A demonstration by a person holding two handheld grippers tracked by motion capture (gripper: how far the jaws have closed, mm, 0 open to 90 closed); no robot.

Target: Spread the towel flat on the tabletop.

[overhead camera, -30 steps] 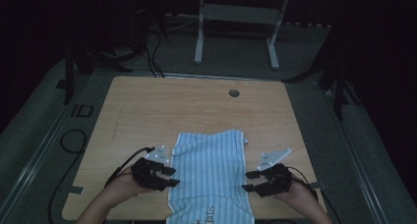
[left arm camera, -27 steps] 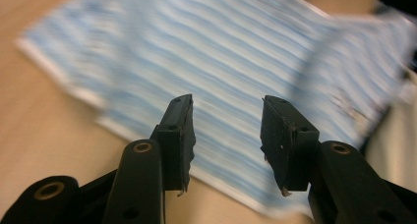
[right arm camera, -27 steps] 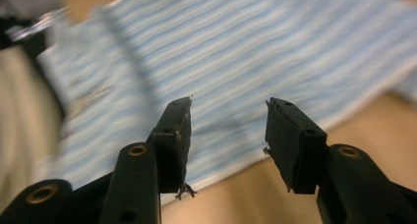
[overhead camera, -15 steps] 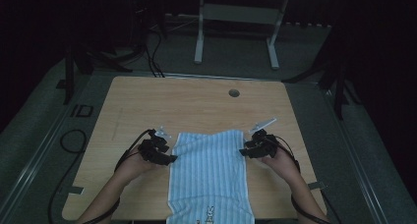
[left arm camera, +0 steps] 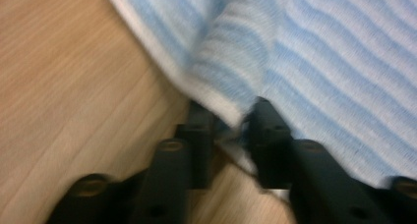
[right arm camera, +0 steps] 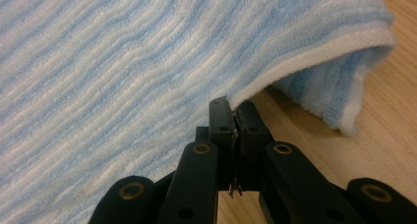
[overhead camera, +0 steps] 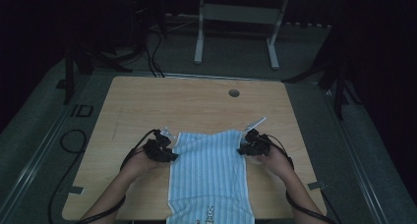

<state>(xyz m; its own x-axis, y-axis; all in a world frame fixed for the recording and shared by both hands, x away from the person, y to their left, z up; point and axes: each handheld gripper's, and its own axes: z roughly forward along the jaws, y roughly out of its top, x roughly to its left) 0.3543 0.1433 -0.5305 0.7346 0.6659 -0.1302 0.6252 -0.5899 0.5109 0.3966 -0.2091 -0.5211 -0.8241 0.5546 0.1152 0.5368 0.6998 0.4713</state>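
A blue-and-white striped towel (overhead camera: pixel 209 175) lies flat on the wooden table (overhead camera: pixel 187 103), its near end hanging over the front edge. My left gripper (overhead camera: pixel 172 155) is at the towel's left side near the far corner. In the left gripper view the towel (left arm camera: pixel 334 62) has its bunched hem between the jaws of the left gripper (left arm camera: pixel 230 113), which look shut on it, though the picture is blurred. My right gripper (overhead camera: pixel 242 150) is at the right side near the far corner. There the right gripper (right arm camera: pixel 235 108) is shut tight on the white hem of the towel (right arm camera: pixel 123 62), which lifts off the wood.
A round cable hole (overhead camera: pixel 234 93) sits at the table's far middle. A small rabbit print (overhead camera: pixel 209 215) marks the towel's hanging end. Black cables (overhead camera: pixel 69 140) lie on the floor to the left. A white desk frame (overhead camera: pixel 236 17) stands beyond the table.
Both grippers moved away from the person, from the towel's middle sides up to its far corners. Over the last half second they have stayed about where they were.
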